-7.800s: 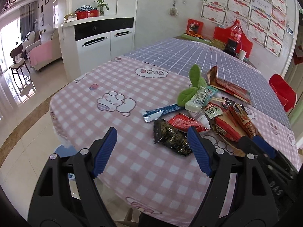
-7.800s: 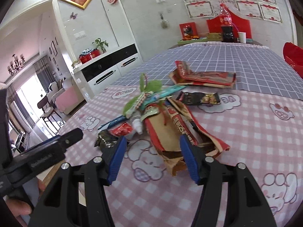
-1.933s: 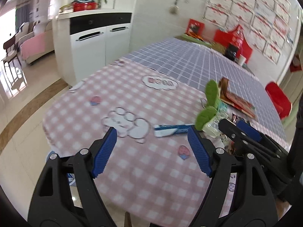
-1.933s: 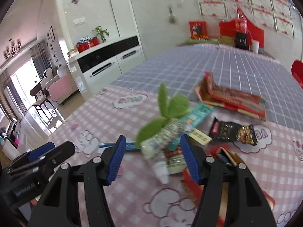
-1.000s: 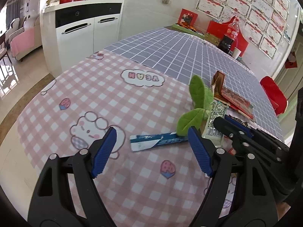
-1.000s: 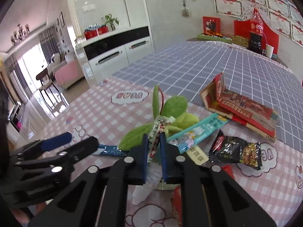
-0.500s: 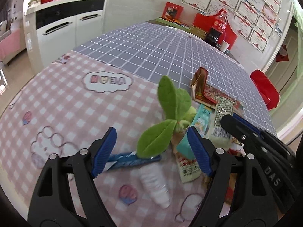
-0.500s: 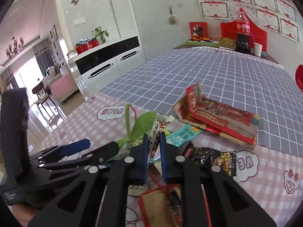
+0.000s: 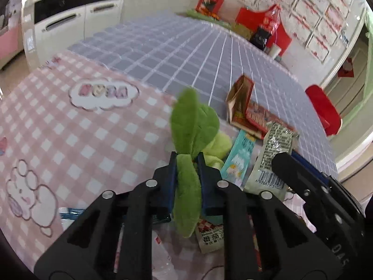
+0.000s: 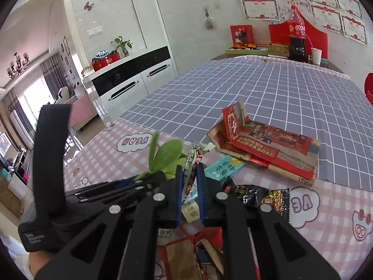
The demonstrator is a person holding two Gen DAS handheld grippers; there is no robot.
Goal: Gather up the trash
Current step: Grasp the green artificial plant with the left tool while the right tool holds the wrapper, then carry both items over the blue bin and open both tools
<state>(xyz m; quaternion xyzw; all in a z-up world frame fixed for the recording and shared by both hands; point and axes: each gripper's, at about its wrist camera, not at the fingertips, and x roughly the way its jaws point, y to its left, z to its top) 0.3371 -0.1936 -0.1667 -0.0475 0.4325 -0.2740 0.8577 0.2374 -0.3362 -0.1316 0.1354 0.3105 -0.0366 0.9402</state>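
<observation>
On the pink checked tablecloth [image 9: 70, 126] lies a heap of trash. My left gripper [image 9: 186, 161] is closing, and its blue pads press on a green leaf [image 9: 193, 121] of a leafy sprig. In the right wrist view that left gripper [image 10: 151, 177] sits at the left, by the same leaves [image 10: 167, 154]. My right gripper [image 10: 189, 170] is shut on a silver printed snack wrapper [image 10: 194, 156], held upright. In the left wrist view the wrapper [image 9: 272, 154] stands at the tip of the right gripper [image 9: 286, 161].
A teal wrapper [image 9: 240, 154], a dark snack bag [image 10: 258, 196] and red paper packs [image 10: 263, 144] lie close by. A clear plastic bottle [image 9: 160, 256] and a blue wrapper [image 9: 70, 212] lie under my left gripper. A cola bottle [image 10: 296, 39] stands at the far end.
My left gripper moved forward over the leaves and its jaws closed from wide open onto a leaf. The right gripper kept its hold on the silver wrapper.
</observation>
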